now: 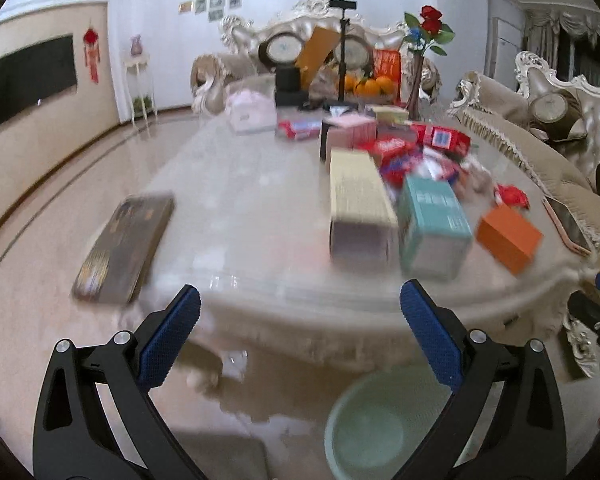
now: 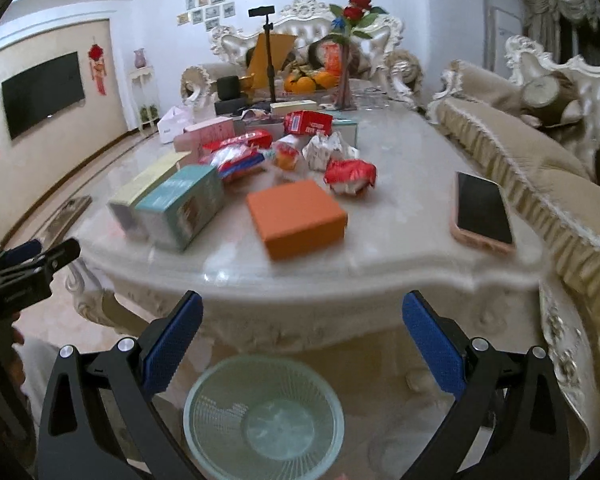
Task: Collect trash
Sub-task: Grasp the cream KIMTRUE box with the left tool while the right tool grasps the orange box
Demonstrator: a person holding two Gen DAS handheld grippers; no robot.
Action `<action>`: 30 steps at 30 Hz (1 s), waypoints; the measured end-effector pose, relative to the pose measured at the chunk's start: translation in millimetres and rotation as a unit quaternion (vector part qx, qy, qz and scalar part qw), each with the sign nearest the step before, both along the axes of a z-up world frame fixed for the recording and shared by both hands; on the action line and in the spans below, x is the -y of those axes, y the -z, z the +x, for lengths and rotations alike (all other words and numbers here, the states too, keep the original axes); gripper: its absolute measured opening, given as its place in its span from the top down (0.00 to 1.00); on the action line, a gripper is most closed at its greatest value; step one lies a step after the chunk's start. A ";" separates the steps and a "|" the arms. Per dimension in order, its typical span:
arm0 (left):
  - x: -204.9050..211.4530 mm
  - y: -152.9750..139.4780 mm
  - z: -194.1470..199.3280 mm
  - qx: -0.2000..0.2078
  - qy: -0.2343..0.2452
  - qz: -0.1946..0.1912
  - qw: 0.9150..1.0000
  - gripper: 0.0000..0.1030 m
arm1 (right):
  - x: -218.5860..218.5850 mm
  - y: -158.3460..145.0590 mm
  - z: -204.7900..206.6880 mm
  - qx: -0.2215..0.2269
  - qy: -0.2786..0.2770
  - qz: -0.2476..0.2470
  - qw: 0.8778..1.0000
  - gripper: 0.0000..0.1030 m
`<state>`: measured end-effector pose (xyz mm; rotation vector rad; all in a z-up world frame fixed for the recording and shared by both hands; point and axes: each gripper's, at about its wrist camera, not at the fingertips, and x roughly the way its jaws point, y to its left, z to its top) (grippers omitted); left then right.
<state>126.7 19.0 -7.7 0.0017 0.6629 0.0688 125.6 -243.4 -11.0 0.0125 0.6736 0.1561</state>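
A marble coffee table (image 2: 400, 240) carries boxes and wrappers. An orange box (image 2: 296, 216) lies nearest, also in the left wrist view (image 1: 508, 236). A teal box (image 2: 180, 210) and a pale yellow box (image 1: 358, 200) lie beside it. Crumpled red and white wrappers (image 2: 350, 176) sit behind. A pale green waste bin (image 2: 264, 416) stands on the floor below the table's near edge, also in the left wrist view (image 1: 376, 424). My left gripper (image 1: 300, 308) and right gripper (image 2: 302, 316) are open and empty, short of the table edge.
A phone in a pink case (image 2: 482, 212) lies on the table's right side. A sofa (image 2: 540, 184) runs along the right. A dark flat box (image 1: 124, 248) lies at the table's left. A phone stand, oranges and a rose vase stand at the far end.
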 end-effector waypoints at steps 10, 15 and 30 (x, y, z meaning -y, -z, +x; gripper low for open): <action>8.2 9.9 51.9 -0.019 0.026 -0.033 0.999 0.06 | -1.1 5.9 38.5 -0.006 -0.011 -0.027 1.000 0.07; 5.8 16.0 67.5 -0.031 0.018 -0.042 0.998 0.06 | -5.0 10.0 50.2 -0.012 -0.020 -0.033 0.999 0.07; 7.3 24.5 119.9 -0.042 0.034 -0.008 0.999 0.06 | -21.8 27.8 88.0 -0.022 -0.079 -0.086 0.993 0.08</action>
